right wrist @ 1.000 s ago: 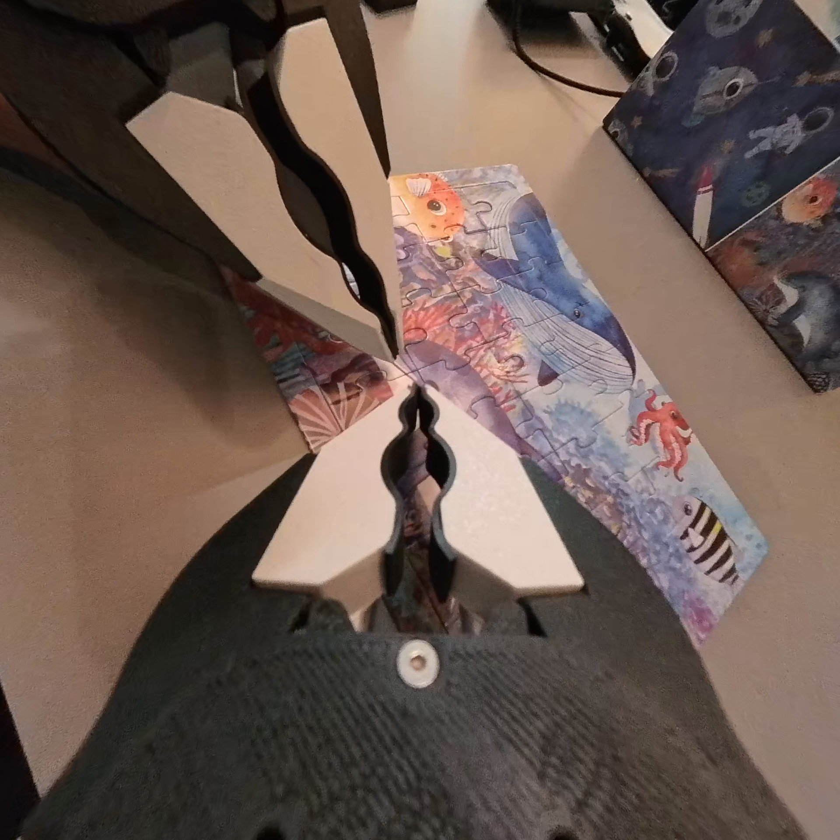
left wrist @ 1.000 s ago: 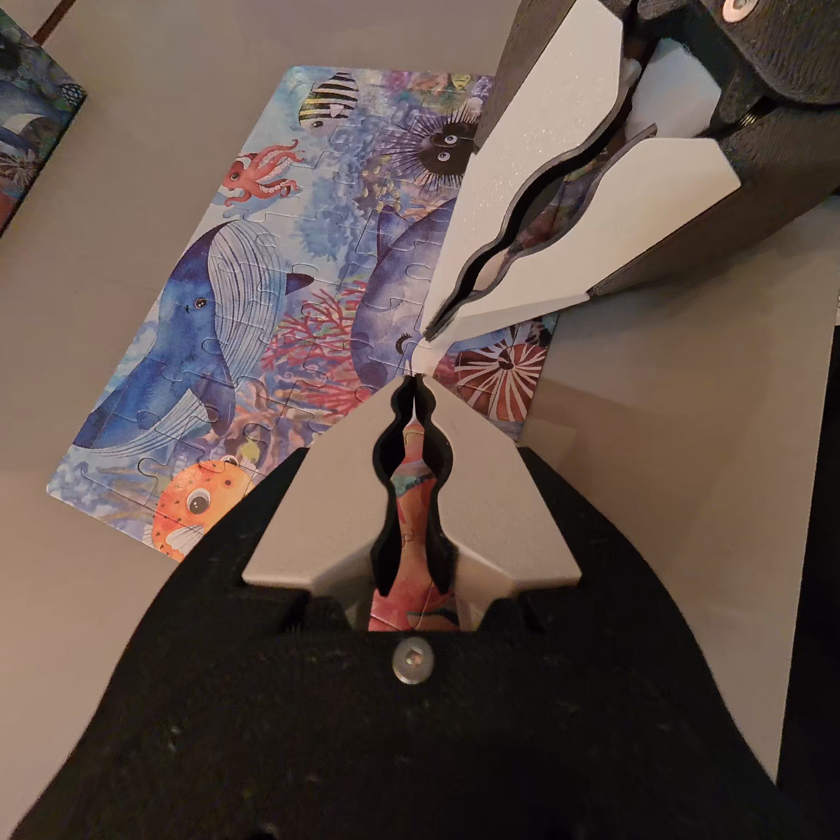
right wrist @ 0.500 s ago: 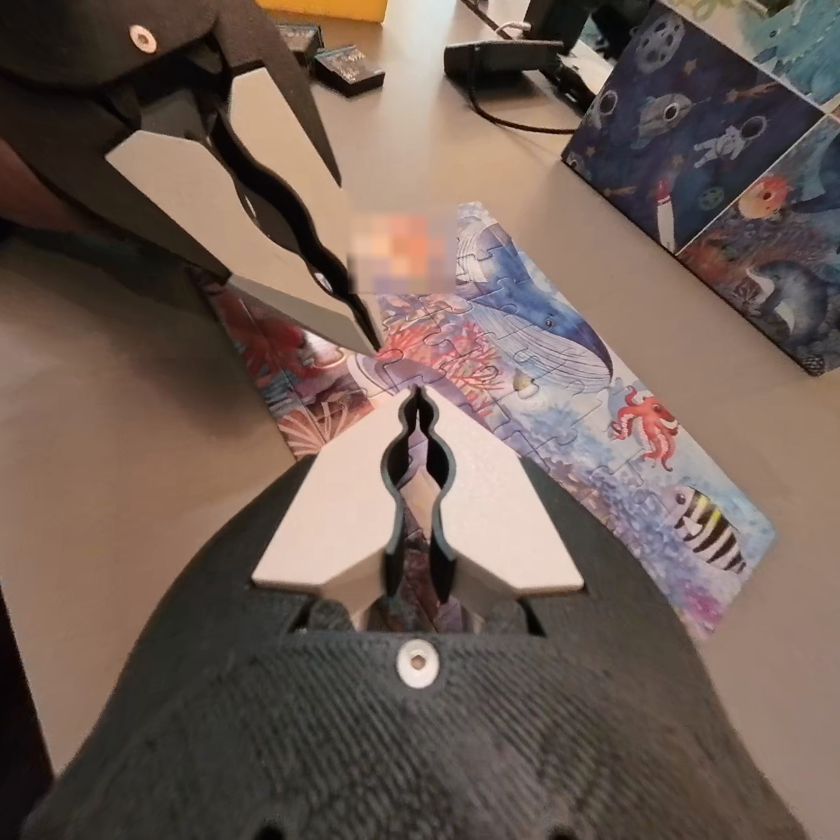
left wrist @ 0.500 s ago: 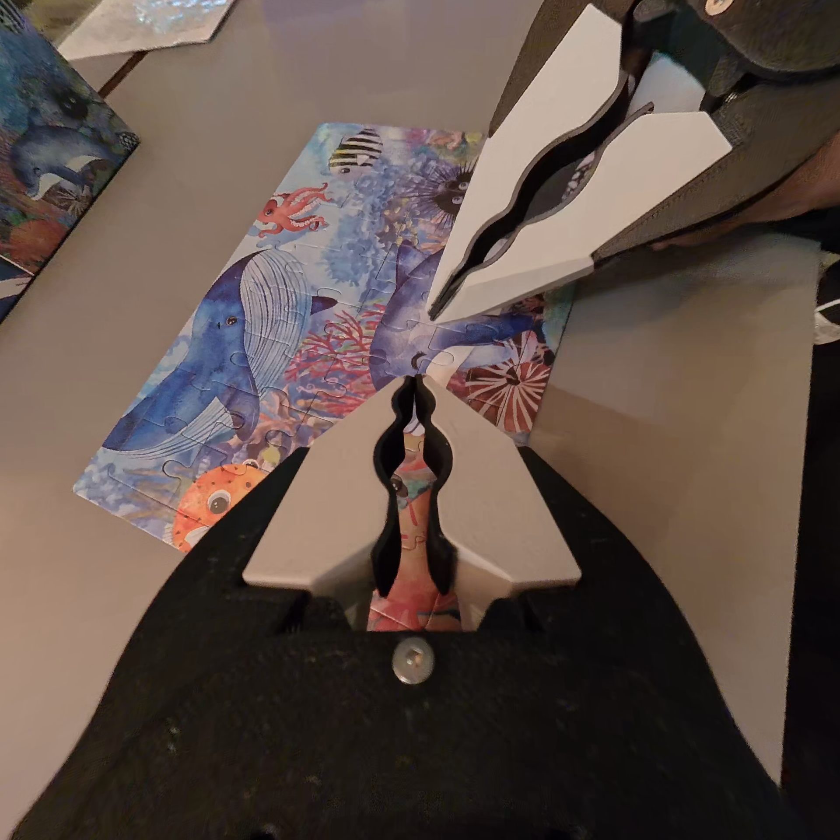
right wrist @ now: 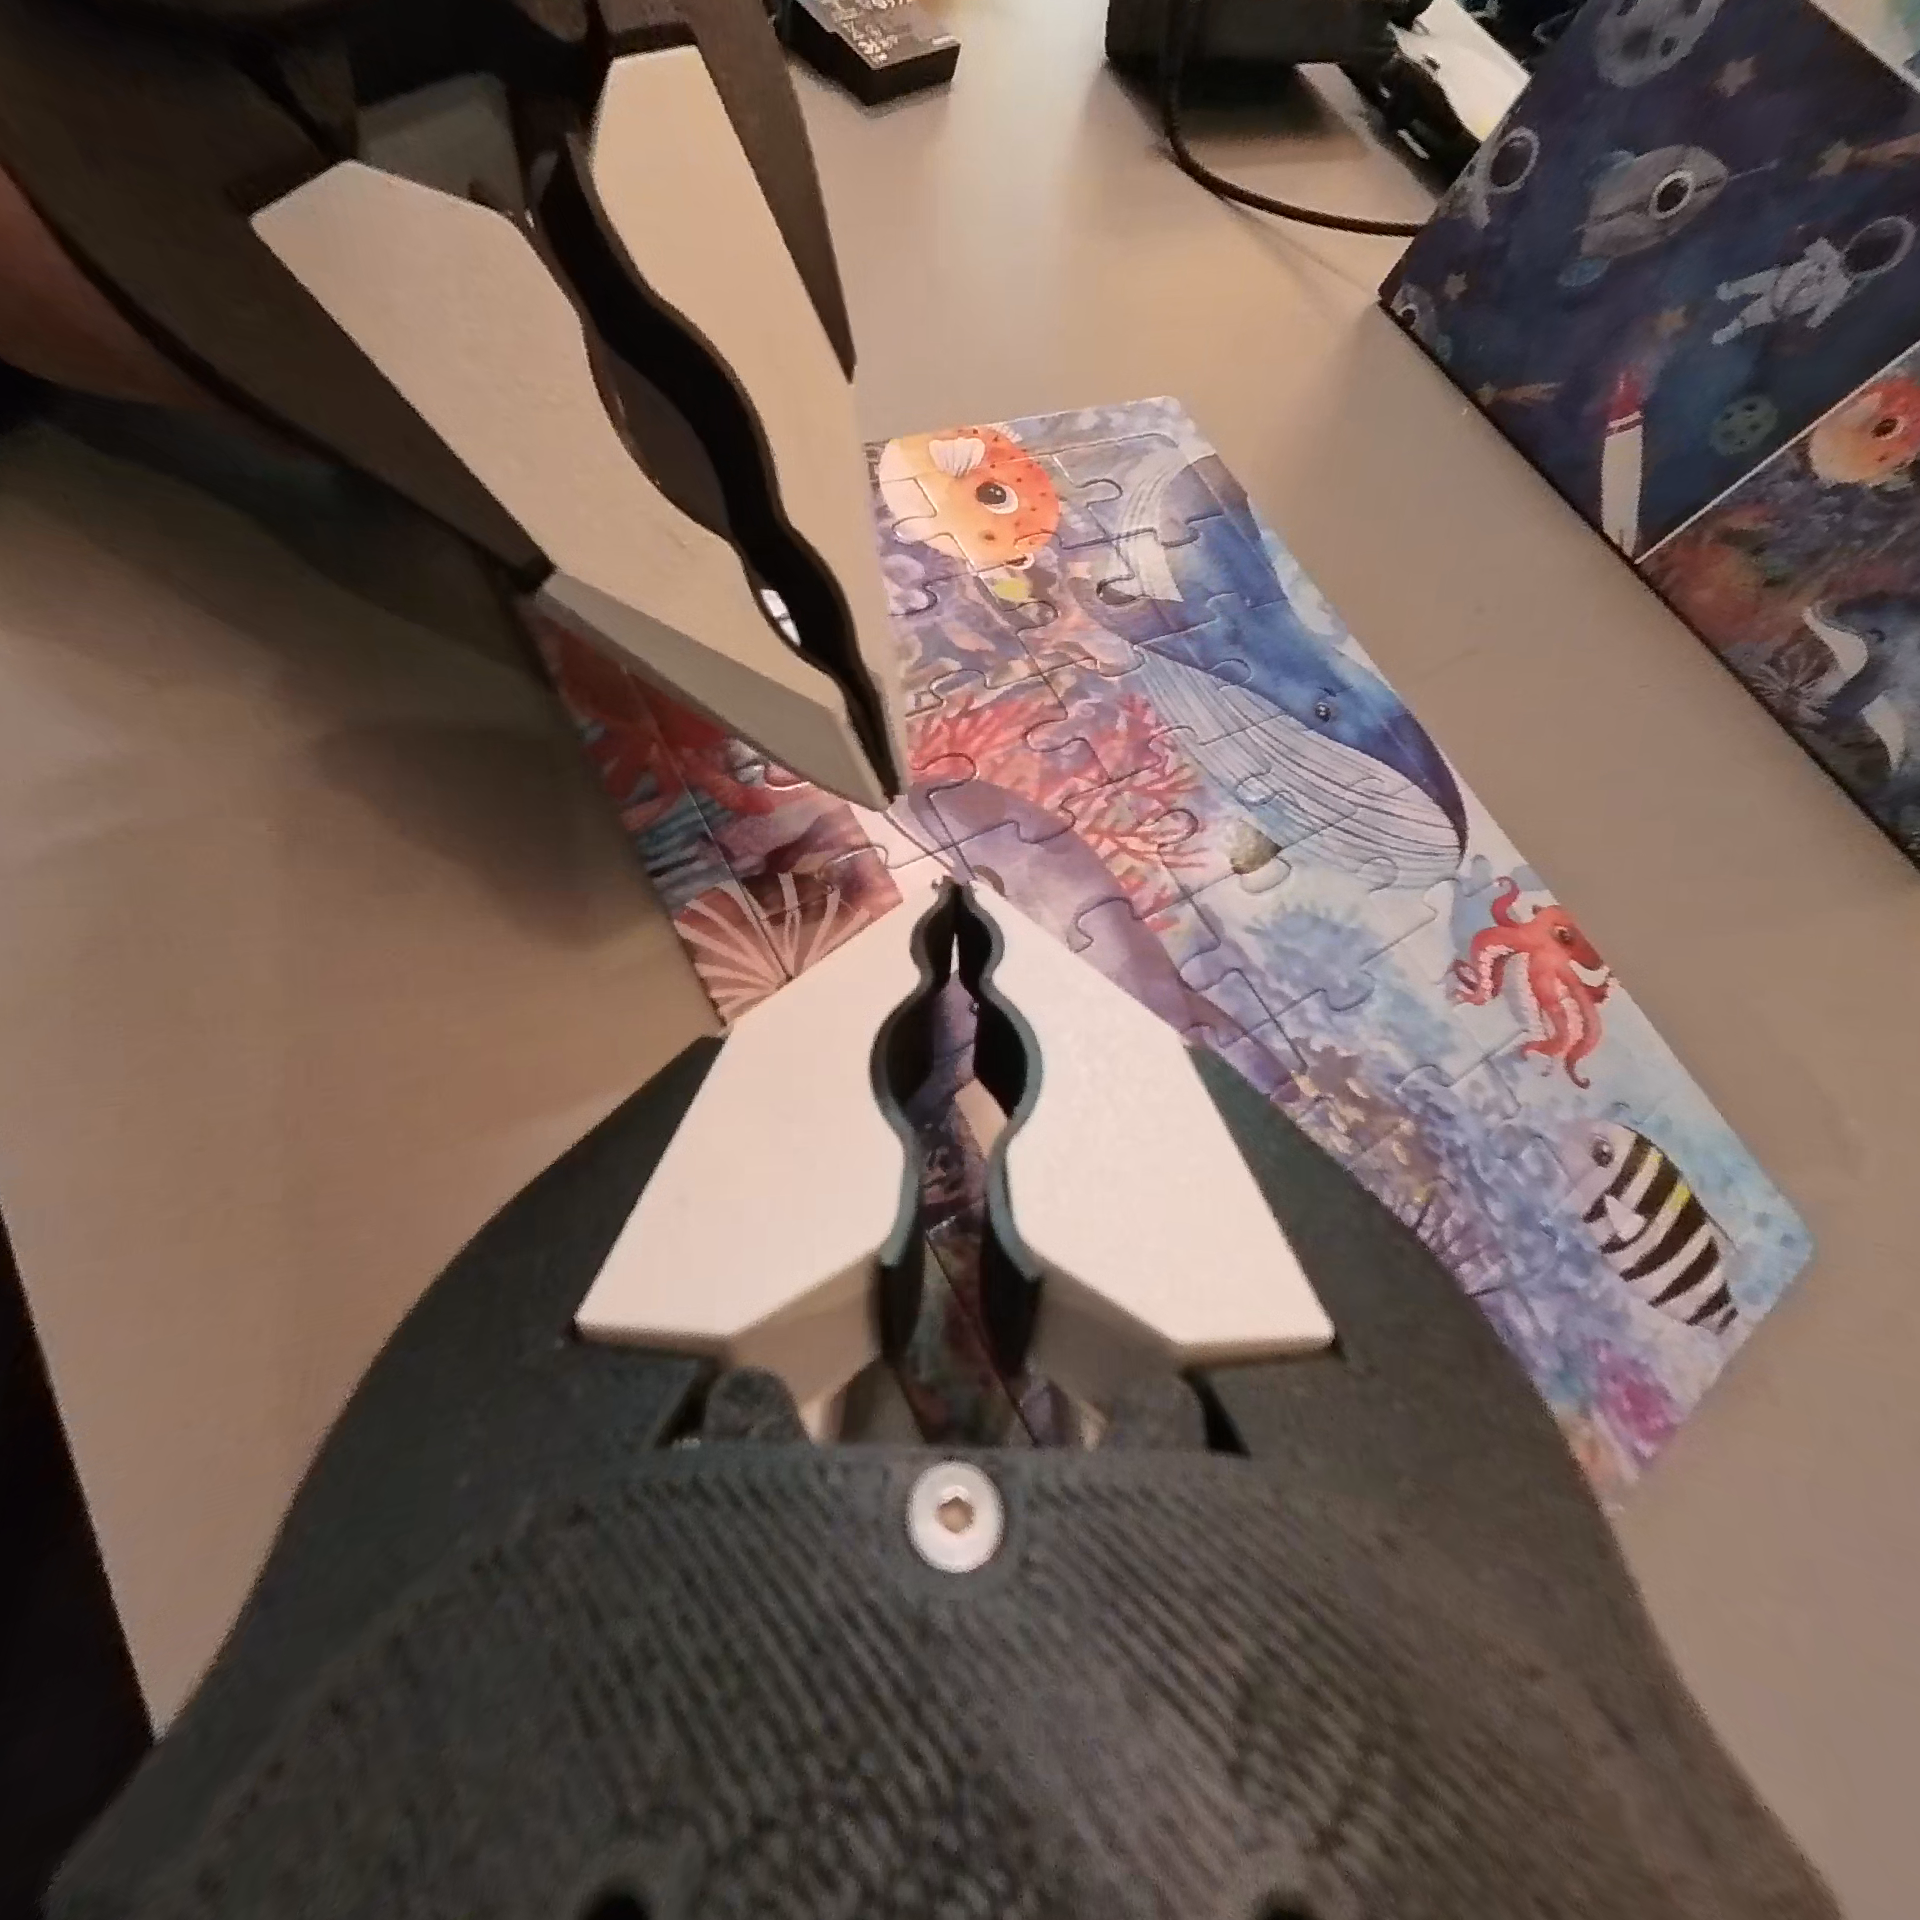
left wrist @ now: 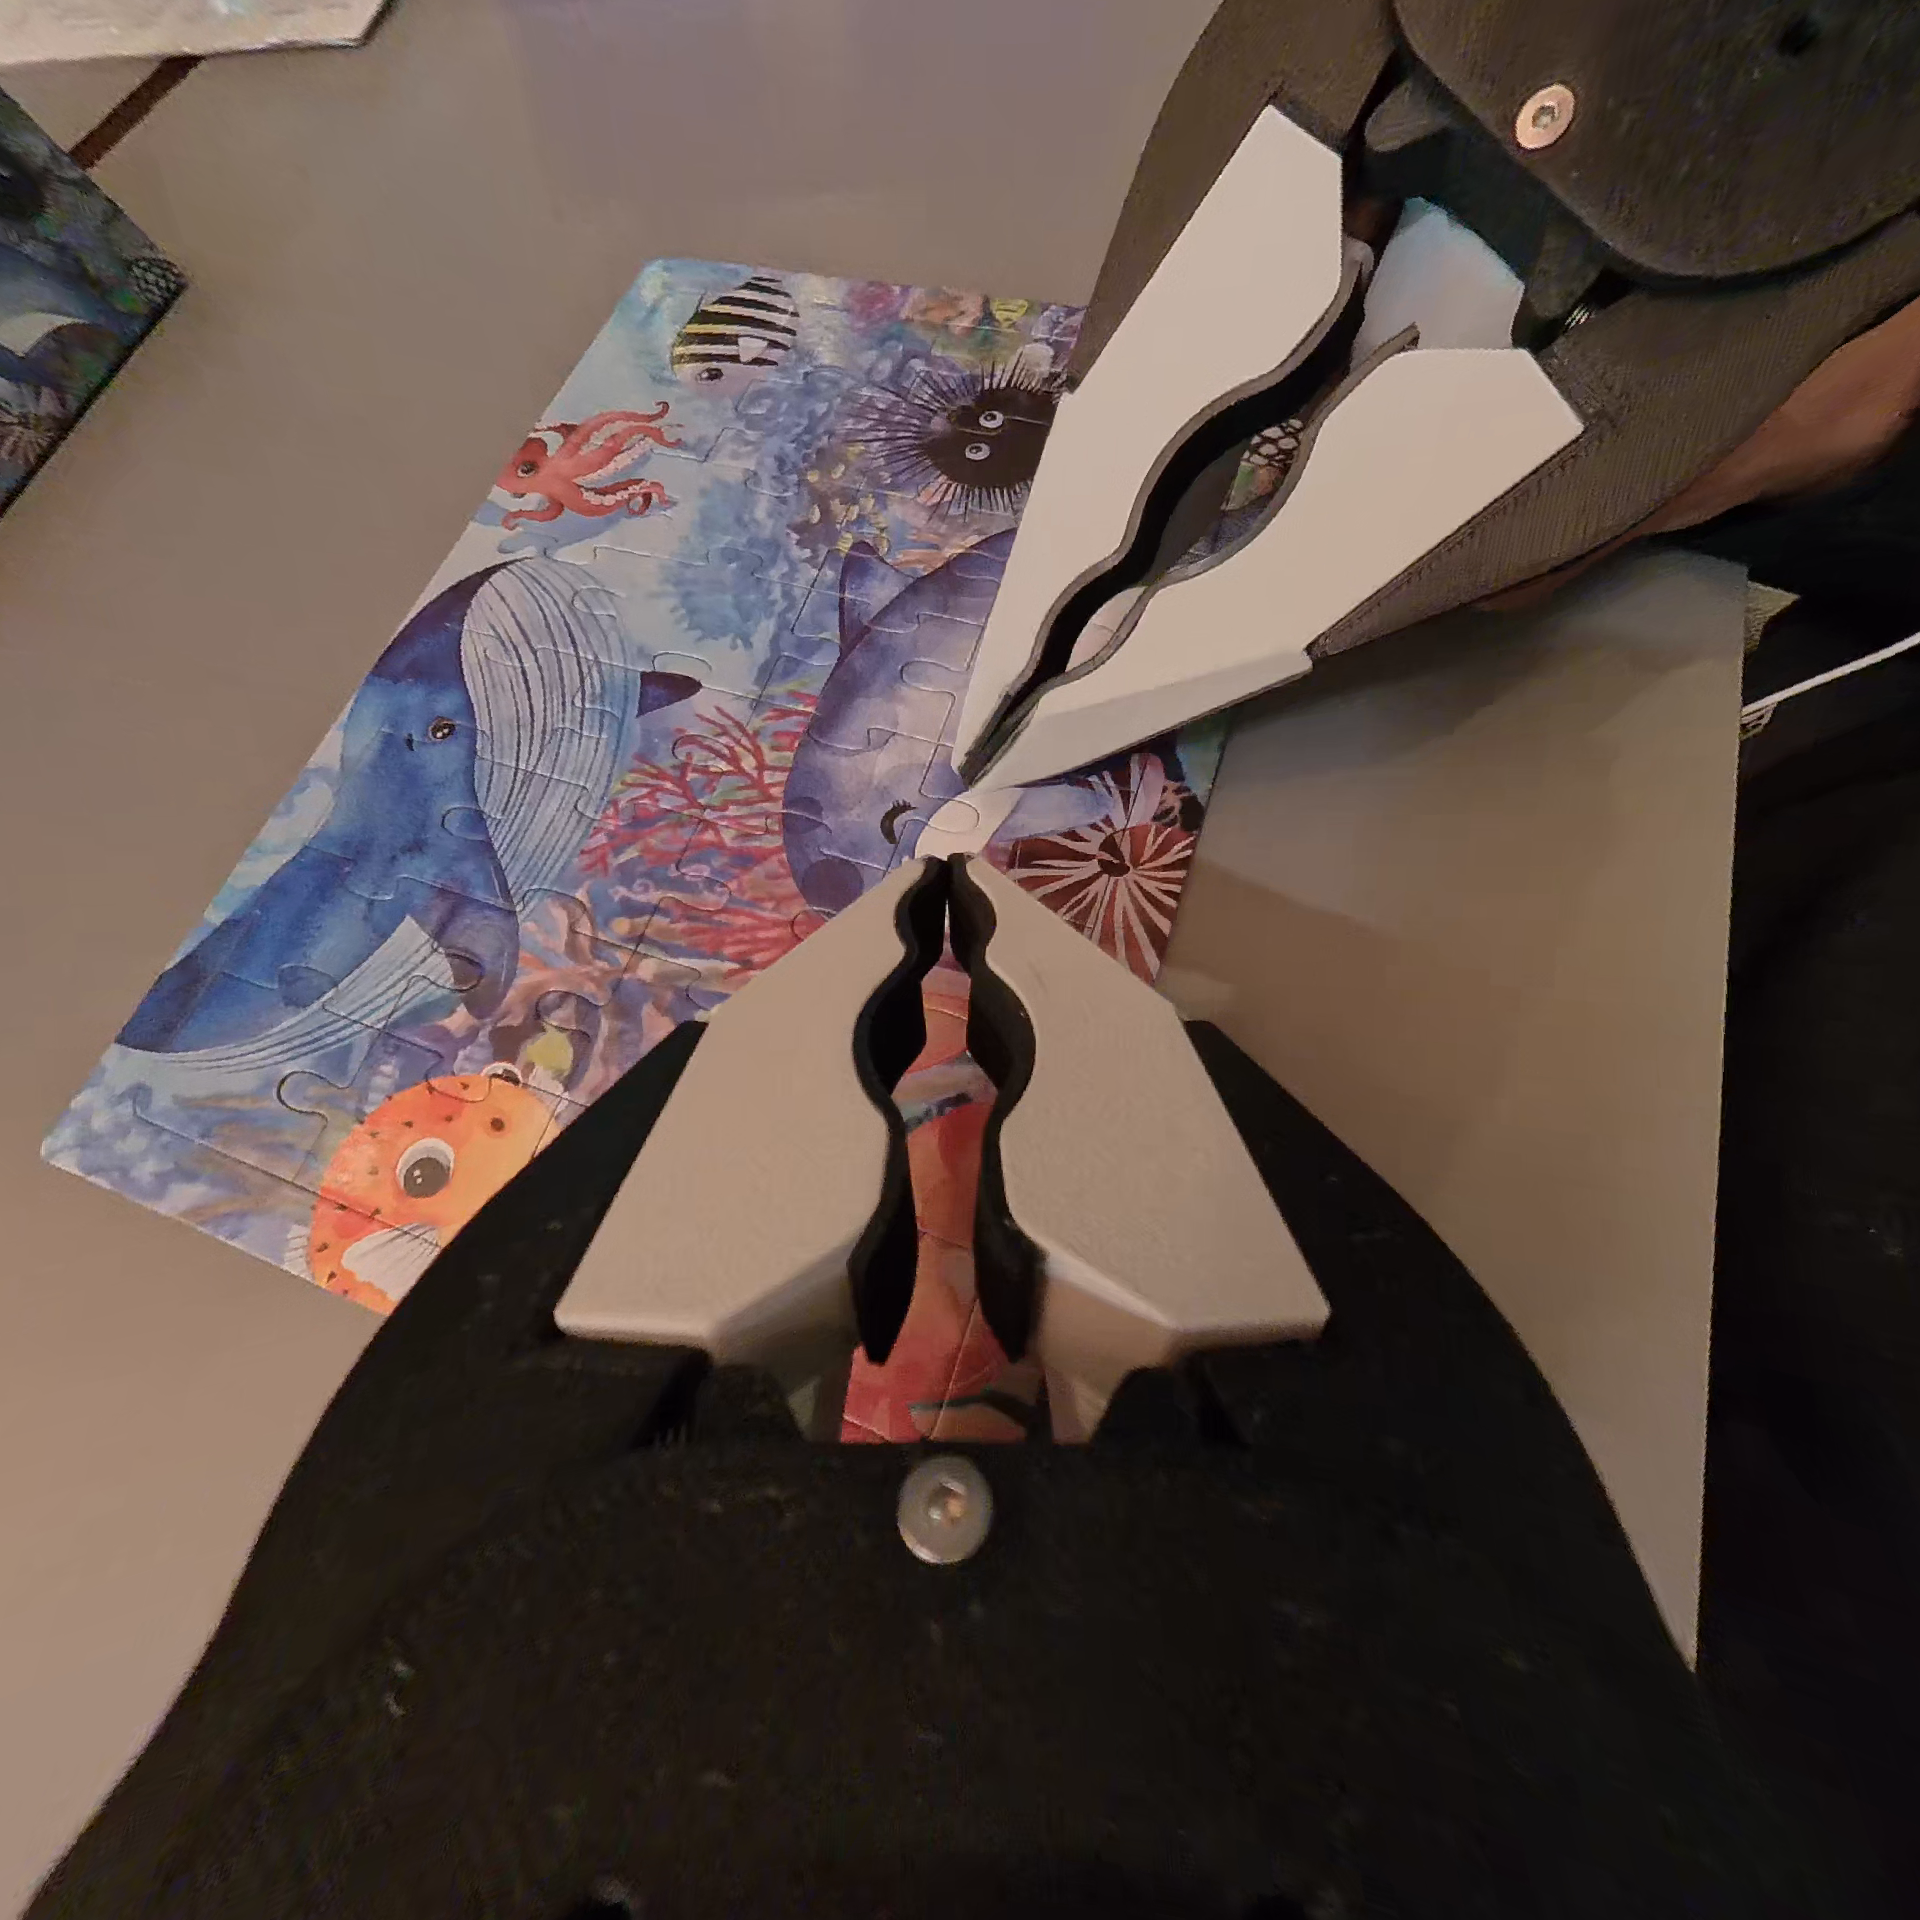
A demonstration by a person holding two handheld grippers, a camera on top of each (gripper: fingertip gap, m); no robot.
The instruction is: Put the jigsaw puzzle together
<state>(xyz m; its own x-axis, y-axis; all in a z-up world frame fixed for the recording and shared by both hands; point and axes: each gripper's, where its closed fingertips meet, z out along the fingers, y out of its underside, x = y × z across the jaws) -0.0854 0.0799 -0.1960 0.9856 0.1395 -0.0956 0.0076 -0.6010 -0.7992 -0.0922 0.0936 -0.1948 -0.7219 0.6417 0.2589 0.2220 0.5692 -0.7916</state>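
The jigsaw puzzle [left wrist: 582, 727] lies flat on the grey table, a sea picture with whales, a red octopus, a striped fish and an orange pufferfish. It also shows in the right wrist view [right wrist: 1299, 852]. My left gripper [left wrist: 948, 873] is shut and empty, its tips over the purple whale's head near the puzzle's right end. My right gripper [left wrist: 977, 753] comes in from the upper right, shut and empty, its tips almost meeting the left's. In the right wrist view my right gripper [right wrist: 958, 899] faces my left gripper [right wrist: 883, 816]. I cannot tell whether the tips touch the puzzle.
The puzzle box [right wrist: 1714, 312] stands at the right, with a black cable [right wrist: 1247, 187] and dark devices behind it. The box's corner [left wrist: 62, 343] shows at the far left. The table's edge [left wrist: 1725, 935] runs close to the puzzle's right end. Less than 4 cm separates the two grippers' tips.
Both grippers drew back and up from the puzzle half a second ago, then came back down to the same spot on the purple whale. Both stayed shut.
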